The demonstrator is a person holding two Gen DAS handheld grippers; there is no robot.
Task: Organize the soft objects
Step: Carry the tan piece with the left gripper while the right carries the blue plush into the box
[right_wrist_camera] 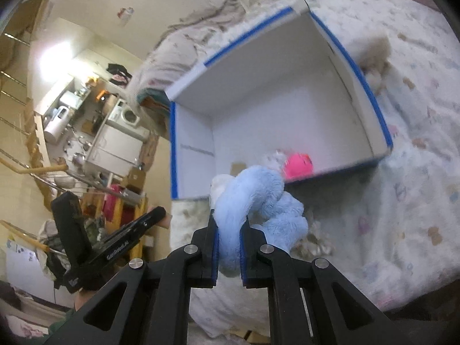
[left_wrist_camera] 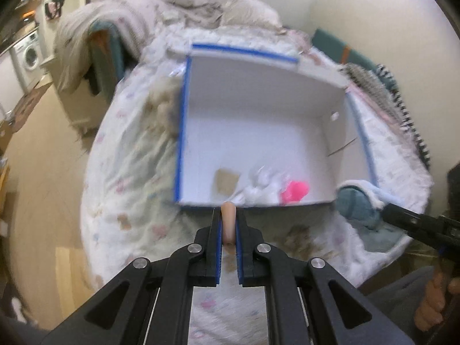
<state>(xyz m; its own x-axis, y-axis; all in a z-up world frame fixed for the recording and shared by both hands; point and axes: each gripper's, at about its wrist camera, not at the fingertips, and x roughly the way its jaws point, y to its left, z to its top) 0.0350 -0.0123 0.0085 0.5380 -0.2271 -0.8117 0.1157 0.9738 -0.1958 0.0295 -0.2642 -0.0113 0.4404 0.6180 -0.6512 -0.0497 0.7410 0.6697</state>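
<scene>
A white box with blue-taped edges (left_wrist_camera: 184,109) (right_wrist_camera: 382,126) lies open on the bed. Inside it lie a pink soft toy (left_wrist_camera: 294,191) (right_wrist_camera: 297,165), a white fluffy toy (left_wrist_camera: 258,185) and a small tan piece (left_wrist_camera: 225,182). My left gripper (left_wrist_camera: 228,215) is shut on a small peach-coloured soft object (left_wrist_camera: 228,221), just in front of the box's near wall. My right gripper (right_wrist_camera: 230,221) is shut on a light blue plush toy (right_wrist_camera: 250,201) and holds it above the bed near the box's near corner; the plush also shows in the left wrist view (left_wrist_camera: 359,201).
The bed carries a white patterned quilt (left_wrist_camera: 129,172) (right_wrist_camera: 417,172). A beige plush (right_wrist_camera: 376,54) lies beyond the box's right wall, another fluffy toy (right_wrist_camera: 316,241) lies under the blue plush. A striped cushion (left_wrist_camera: 402,109) lies at the right. A washing machine (left_wrist_camera: 28,54) and floor lie left.
</scene>
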